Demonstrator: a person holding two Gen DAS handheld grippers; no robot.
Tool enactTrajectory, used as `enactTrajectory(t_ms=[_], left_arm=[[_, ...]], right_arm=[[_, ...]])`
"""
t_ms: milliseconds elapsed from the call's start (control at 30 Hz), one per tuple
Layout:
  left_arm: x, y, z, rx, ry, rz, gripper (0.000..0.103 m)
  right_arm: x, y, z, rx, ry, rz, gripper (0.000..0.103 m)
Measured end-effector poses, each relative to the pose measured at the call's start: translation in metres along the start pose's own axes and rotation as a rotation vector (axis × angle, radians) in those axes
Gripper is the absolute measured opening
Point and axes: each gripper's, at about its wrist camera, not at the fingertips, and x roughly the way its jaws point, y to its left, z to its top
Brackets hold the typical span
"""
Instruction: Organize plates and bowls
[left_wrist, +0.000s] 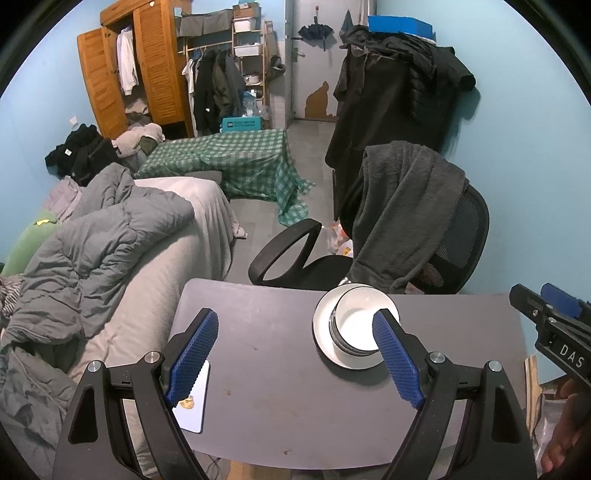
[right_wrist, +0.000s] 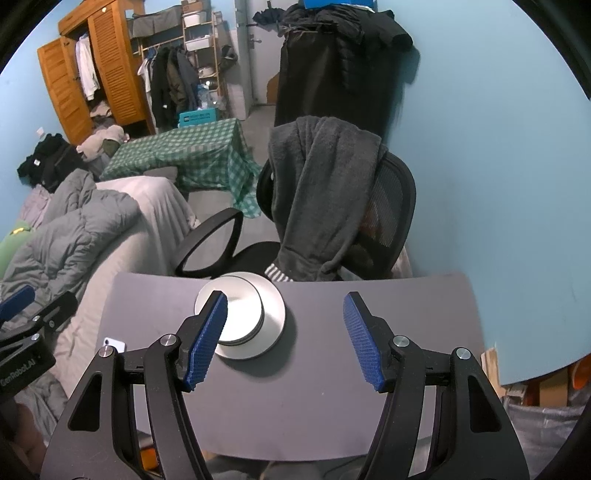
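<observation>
Left wrist view shows the left claw (left_wrist: 295, 354) with its pads wide apart and nothing between them, hanging over the tabletop (left_wrist: 277, 406). A stack of bowls (left_wrist: 354, 328) sits inside a white plate (left_wrist: 325, 332) near the tabletop's far edge, close to the chair (left_wrist: 461, 236) behind it. How many bowls are nested is hard to tell; dark rims suggest at least 2.

Right wrist view shows the right claw (right_wrist: 284, 336) also spread and empty, with the plate (right_wrist: 273, 314) and bowls (right_wrist: 240, 317) partly behind its left finger (right_wrist: 207, 336).

Judging from this, the stack looks already gathered. If it needs moving, 1 claw should probably take the plate by its near rim and slide or lift it level, since nested bowls could shift.

Near and right parts of the tabletop offer bare room. A white card (left_wrist: 192, 402) lies at the left edge. The far edge is close, so pulling toward the near edge seems safer.
</observation>
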Motion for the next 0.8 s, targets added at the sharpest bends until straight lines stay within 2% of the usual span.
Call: enactTrajectory(t_ms=[367, 800], left_arm=[[-0.001, -0.007, 0.001, 0.015, 0.013, 0.023, 0.087], [-0.001, -0.012, 0.007, 0.005, 0.028, 0.008, 0.087]], right_arm=[[0.001, -0.001, 0.008, -0.003, 0.008, 0.006, 0.064], [0.002, -0.002, 0.007, -0.006, 0.007, 0.005, 0.064]])
